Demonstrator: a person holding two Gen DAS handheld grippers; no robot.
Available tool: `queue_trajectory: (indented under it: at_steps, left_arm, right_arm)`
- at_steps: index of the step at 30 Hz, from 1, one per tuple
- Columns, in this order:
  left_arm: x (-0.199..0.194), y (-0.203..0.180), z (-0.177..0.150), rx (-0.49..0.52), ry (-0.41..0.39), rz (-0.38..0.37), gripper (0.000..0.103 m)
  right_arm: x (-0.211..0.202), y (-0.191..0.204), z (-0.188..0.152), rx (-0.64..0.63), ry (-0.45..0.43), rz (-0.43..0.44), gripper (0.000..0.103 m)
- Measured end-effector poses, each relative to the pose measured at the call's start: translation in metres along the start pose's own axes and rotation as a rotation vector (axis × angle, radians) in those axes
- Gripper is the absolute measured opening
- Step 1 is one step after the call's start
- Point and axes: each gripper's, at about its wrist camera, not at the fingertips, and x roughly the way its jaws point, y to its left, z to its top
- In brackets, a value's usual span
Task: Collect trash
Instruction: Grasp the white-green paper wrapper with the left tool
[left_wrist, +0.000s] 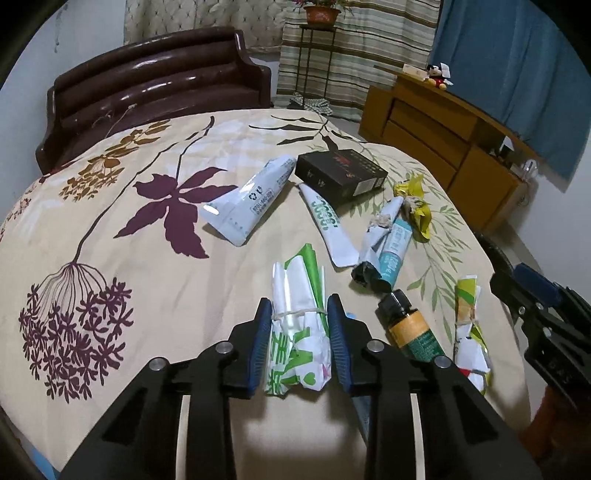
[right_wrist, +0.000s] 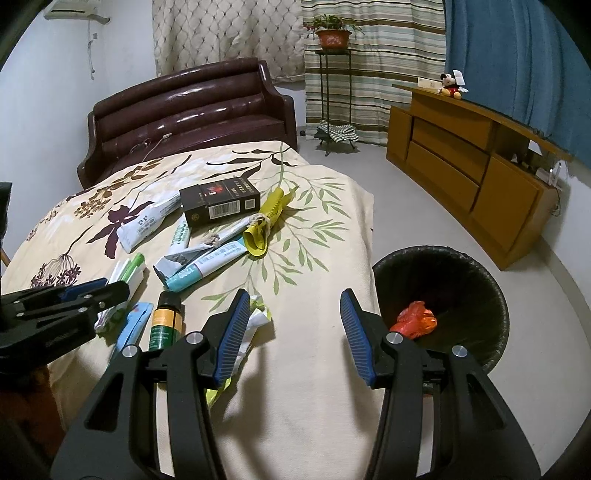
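Note:
My left gripper (left_wrist: 297, 321) is shut on a rolled green-and-white wrapper (left_wrist: 299, 332) bound with a rubber band, at the near edge of the bed. It also shows in the right wrist view (right_wrist: 92, 291). My right gripper (right_wrist: 291, 325) is open and empty above the bed's near right corner, its left finger beside a crumpled wrapper (right_wrist: 255, 325). More trash lies on the bed: a black box (right_wrist: 219, 205), toothpaste tubes (left_wrist: 247, 199) (right_wrist: 203, 266), a yellow wrapper (right_wrist: 264, 225), a small brown bottle (right_wrist: 166, 321). A black bin (right_wrist: 443, 306) holds an orange scrap (right_wrist: 413, 319).
The bed (left_wrist: 147, 280) has a floral cover and a dark brown headboard (right_wrist: 192, 110). A wooden cabinet (right_wrist: 469, 173) stands along the right wall. A plant stand (right_wrist: 334, 92) stands at the curtains. Grey floor lies between the bed and the cabinet.

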Motion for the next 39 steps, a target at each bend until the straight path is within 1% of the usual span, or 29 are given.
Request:
queue_trajectory:
  at_steps: [3,5,9,12,15,20,26,30,34,36,39]
  left_arm:
    - [0.004,0.003,0.000,-0.012,0.013,-0.013,0.033]
    - [0.005,0.001,-0.002,0.006,0.014,-0.011,0.033]
    - [0.004,0.002,-0.004,0.012,0.000,-0.010,0.033]
    - [0.003,0.004,-0.005,0.017,-0.013,0.008,0.032]
    - [-0.002,0.011,-0.006,0.000,-0.029,0.023,0.032]
    - [-0.008,0.027,-0.008,-0.015,-0.034,0.034,0.032]
    - [-0.014,0.042,-0.014,-0.030,-0.037,0.034,0.032]
    - [-0.017,0.049,-0.016,-0.027,-0.046,0.039,0.032]
    - [-0.018,0.053,-0.019,-0.029,-0.044,0.027,0.032]
    - [-0.018,0.054,-0.020,-0.030,-0.044,0.022,0.032]
    - [-0.018,0.055,-0.020,-0.032,-0.047,0.019,0.032]
  right_arm:
    - [0.000,0.003,-0.001,-0.003,-0.001,-0.001,0.050]
    - [0.000,0.004,-0.001,-0.003,-0.001,-0.002,0.050]
    - [0.000,0.005,-0.002,-0.005,0.002,-0.004,0.050]
    - [0.000,0.008,-0.002,-0.004,0.007,-0.006,0.050]
    - [-0.001,0.010,-0.003,-0.004,0.012,-0.011,0.050]
    - [-0.003,0.015,-0.006,-0.002,0.028,-0.018,0.050]
    - [-0.007,0.028,-0.010,-0.005,0.047,-0.020,0.050]
    - [-0.004,0.037,-0.016,-0.020,0.067,-0.023,0.050]
    - [0.002,0.046,-0.022,-0.037,0.093,-0.033,0.050]
    - [0.006,0.049,-0.024,-0.043,0.103,-0.042,0.047]
    - [0.008,0.049,-0.027,-0.045,0.119,-0.043,0.036]
